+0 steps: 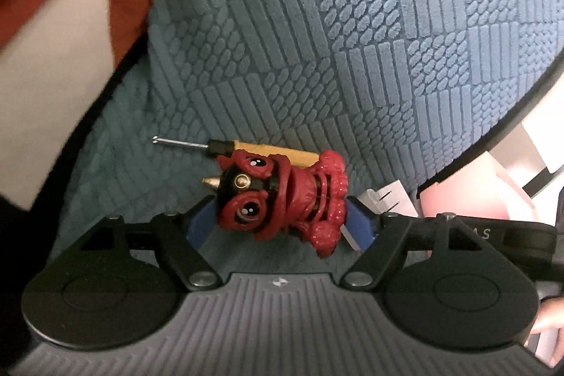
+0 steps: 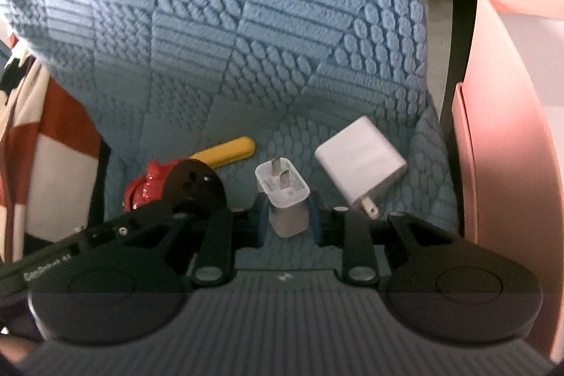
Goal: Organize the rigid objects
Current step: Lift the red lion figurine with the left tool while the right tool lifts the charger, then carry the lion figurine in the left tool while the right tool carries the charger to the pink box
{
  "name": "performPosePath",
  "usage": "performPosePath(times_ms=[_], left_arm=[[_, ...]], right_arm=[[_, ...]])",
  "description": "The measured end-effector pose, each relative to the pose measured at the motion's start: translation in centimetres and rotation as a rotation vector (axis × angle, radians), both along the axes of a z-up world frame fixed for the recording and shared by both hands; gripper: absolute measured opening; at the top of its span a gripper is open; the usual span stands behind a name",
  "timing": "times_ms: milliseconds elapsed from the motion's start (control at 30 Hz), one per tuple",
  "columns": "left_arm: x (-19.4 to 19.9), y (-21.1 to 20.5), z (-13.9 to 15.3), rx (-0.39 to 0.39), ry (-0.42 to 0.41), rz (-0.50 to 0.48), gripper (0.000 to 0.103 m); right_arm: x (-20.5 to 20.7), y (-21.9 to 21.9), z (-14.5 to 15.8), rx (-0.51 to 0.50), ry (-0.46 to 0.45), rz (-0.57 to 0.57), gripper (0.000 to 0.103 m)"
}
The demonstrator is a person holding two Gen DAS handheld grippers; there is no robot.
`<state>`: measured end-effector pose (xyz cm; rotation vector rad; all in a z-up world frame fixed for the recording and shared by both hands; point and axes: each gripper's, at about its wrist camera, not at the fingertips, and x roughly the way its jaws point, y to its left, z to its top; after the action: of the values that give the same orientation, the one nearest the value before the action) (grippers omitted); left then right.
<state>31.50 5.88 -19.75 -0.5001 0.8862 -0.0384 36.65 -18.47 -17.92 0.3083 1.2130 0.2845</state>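
Observation:
A red and black lion-dance toy (image 1: 282,196) lies sideways between the blue pads of my left gripper (image 1: 280,222), which is shut on it. Behind the toy a yellow-handled screwdriver (image 1: 261,152) rests on the blue textured cushion (image 1: 352,41). My right gripper (image 2: 287,217) is shut on a small white charger plug (image 2: 283,199), prongs pointing up. A bigger white charger (image 2: 359,157) lies on the cushion just beyond, to the right. The right wrist view also shows the toy (image 2: 151,185), its round black base facing the camera, and the screwdriver (image 2: 229,152).
A pink cardboard box (image 2: 511,129) stands close on the right, beside a black frame bar (image 2: 458,23). Red and white fabric (image 1: 53,6) hangs at the left edge of the cushion. The box (image 1: 476,192) also shows at the right of the left wrist view.

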Motion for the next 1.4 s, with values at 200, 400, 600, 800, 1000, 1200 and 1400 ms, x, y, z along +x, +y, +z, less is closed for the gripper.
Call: performPosePath(times_ms=[200,400,600,800,1000,1200,1400], left_arm=[[-1.7,0.3,0.7,0.004,0.01,-0.005,0.08],[-3.2,0.1,1.4,0.024,0.001,-0.015,0.08],[-4.8,0.4,1.3,0.008,0.026,-0.002,0.08],[-6.4,-0.5,1.4,0.043,0.028,-0.023,0.08],[-5.6,-0.9,1.3,0.063,0.026,-0.032,0.08],[-5.2,-1.0,1.5,0.055,0.021,-0.049,0.08],[-5.0,-0.8,1.3,0.052,0.029,-0.05,0.08]], right_arm=[[-2.5,1.9,-0.7,-0.009,-0.001,0.019,0.023],[-6.2,2.6,-0.5,-0.002,-0.008,0.031,0.006],[-6.4,2.3,-0.5,-0.011,-0.026,0.004,0.007],[-5.8,0.6,2.1,-0.05,-0.081,0.015,0.01],[-4.2,0.9,1.6,-0.114,-0.096,0.053,0.044],[-2.6,3.0,0.8,-0.139,-0.118,0.168,0.046],[-1.5,3.9,-0.8,-0.17,-0.102,0.189,0.044]])
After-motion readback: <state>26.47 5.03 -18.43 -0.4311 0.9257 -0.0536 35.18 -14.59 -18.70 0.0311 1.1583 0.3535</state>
